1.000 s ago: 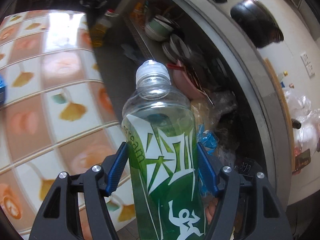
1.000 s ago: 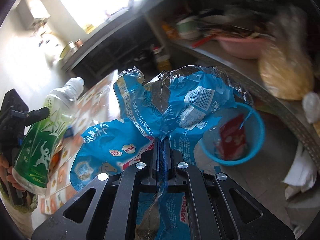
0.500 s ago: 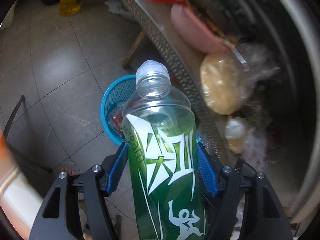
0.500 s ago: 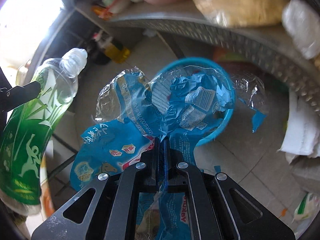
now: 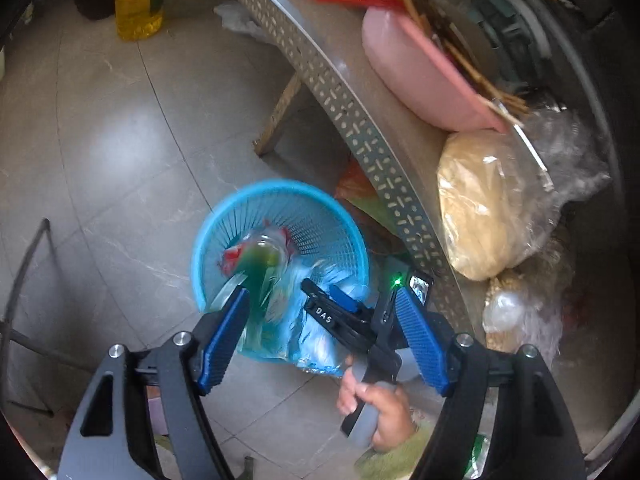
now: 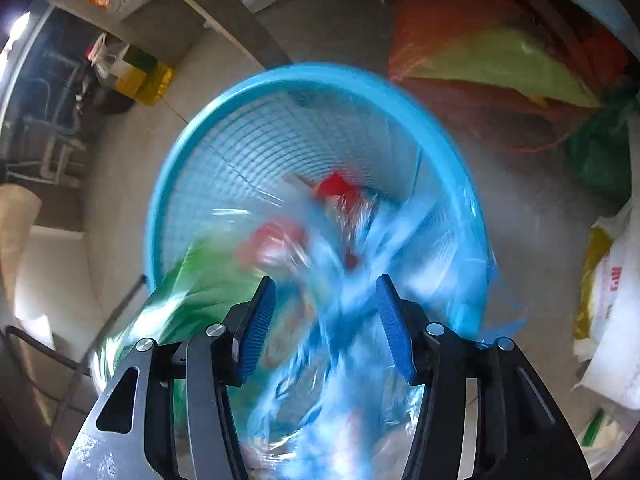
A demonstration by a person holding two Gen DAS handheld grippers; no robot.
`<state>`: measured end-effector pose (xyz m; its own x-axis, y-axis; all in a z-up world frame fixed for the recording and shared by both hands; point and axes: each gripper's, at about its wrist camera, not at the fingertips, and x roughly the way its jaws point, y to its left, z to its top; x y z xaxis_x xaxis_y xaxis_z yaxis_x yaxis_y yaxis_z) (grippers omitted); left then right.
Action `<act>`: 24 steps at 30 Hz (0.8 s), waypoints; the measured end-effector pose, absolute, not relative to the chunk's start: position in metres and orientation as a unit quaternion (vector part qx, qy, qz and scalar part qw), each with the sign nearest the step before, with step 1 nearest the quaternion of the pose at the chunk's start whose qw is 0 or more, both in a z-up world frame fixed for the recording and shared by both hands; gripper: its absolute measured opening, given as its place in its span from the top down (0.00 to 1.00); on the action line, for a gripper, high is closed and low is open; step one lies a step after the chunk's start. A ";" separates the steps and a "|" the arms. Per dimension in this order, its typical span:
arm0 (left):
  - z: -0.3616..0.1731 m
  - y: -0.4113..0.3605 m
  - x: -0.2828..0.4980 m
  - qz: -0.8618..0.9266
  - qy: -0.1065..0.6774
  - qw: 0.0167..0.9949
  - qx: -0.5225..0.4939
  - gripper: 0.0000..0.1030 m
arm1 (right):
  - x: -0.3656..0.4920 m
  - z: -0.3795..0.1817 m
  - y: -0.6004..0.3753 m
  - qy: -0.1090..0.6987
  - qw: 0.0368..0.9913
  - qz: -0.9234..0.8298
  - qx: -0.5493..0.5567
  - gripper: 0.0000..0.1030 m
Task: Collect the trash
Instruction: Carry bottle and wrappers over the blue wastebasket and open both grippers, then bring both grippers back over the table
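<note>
A blue mesh trash basket (image 5: 320, 216) stands on the floor; it also fills the right wrist view (image 6: 200, 132). My left gripper (image 5: 320, 308) is open above it. The green-labelled plastic bottle (image 5: 260, 264) is blurred, falling neck-first into the basket; it also shows in the right wrist view (image 6: 200, 280). My right gripper (image 6: 324, 300) is open just over the basket. The blue plastic wrapper (image 6: 340, 344) is blurred, dropping between its fingers, also visible in the left wrist view (image 5: 320, 332). Red packaging (image 6: 336, 188) lies in the basket. The right gripper (image 5: 340, 312) and hand appear in the left wrist view.
A perforated metal shelf (image 5: 360, 120) runs on the right with a pink basin (image 5: 420, 76) and a bagged tan lump (image 5: 488, 208). A bottle of yellow oil (image 5: 140, 0) stands on the tiled floor (image 5: 120, 160). Orange and green bags (image 6: 500, 60) lie behind the basket.
Both grippers moved down over the basket and opened. The bottle left my left gripper and the wrapper left my right gripper; both are falling into the basket.
</note>
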<state>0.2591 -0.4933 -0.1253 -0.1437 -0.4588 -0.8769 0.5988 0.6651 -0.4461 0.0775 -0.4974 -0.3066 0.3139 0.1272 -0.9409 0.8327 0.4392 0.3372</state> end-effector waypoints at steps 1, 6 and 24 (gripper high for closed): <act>-0.119 -0.490 0.259 -0.409 0.631 0.657 0.055 0.29 | 0.076 -0.303 -0.494 0.526 0.674 -0.270 0.442 0.45; -0.077 -0.459 0.259 -0.426 0.586 0.687 0.053 0.29 | 0.049 -0.280 -0.484 0.502 0.697 -0.288 0.423 0.44; 0.045 -0.286 0.193 -0.459 0.433 0.776 0.021 0.18 | -0.027 -0.171 -0.407 0.436 0.767 -0.308 0.356 0.44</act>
